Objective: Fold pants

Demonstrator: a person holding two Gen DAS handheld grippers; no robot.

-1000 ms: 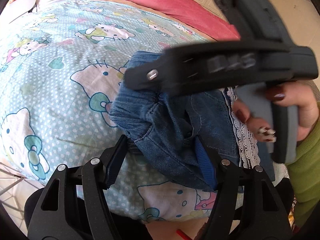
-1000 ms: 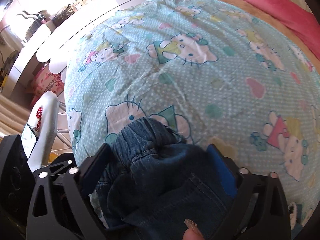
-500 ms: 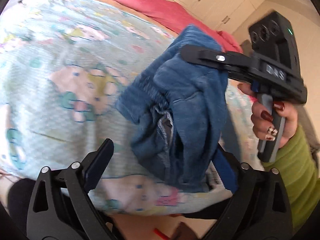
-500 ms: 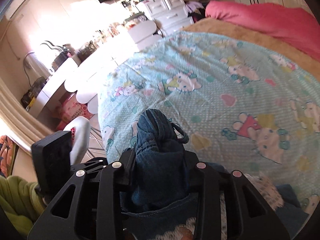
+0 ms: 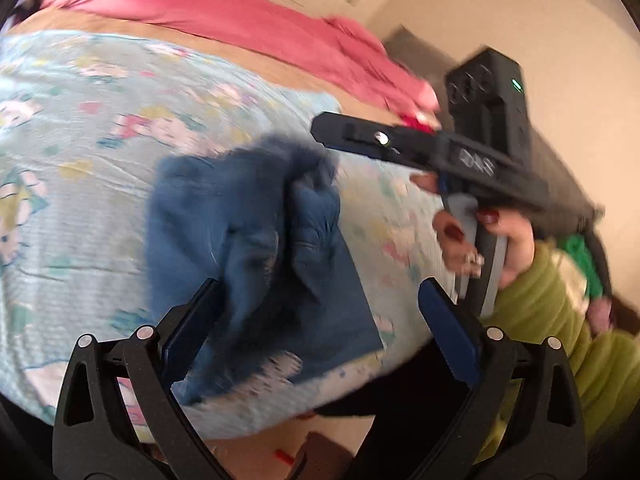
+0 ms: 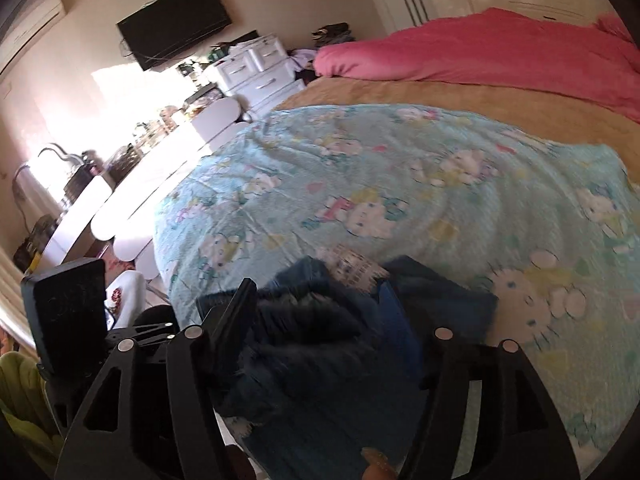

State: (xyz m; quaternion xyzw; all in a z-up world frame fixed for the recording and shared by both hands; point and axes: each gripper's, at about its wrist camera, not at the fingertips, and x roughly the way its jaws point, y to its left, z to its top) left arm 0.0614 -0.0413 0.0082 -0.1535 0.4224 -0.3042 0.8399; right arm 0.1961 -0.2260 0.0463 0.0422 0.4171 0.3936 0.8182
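Both grippers let go, left gripper (image 5: 316, 312) spread wide, right gripper (image 6: 316, 316) opening, leaving the denim pants (image 5: 256, 240) bunched on the cartoon-print sheet (image 5: 80, 184), folding seemingly unfinished.

Pants (image 5: 256, 232) of soft blue denim cloth, bedsheet (image 6: 400, 184) of thin printed cotton, left gripper (image 5: 320, 312) matt black plastic, blanket (image 6: 480, 52) pink fleecy cloth.

No legible text anywhere.
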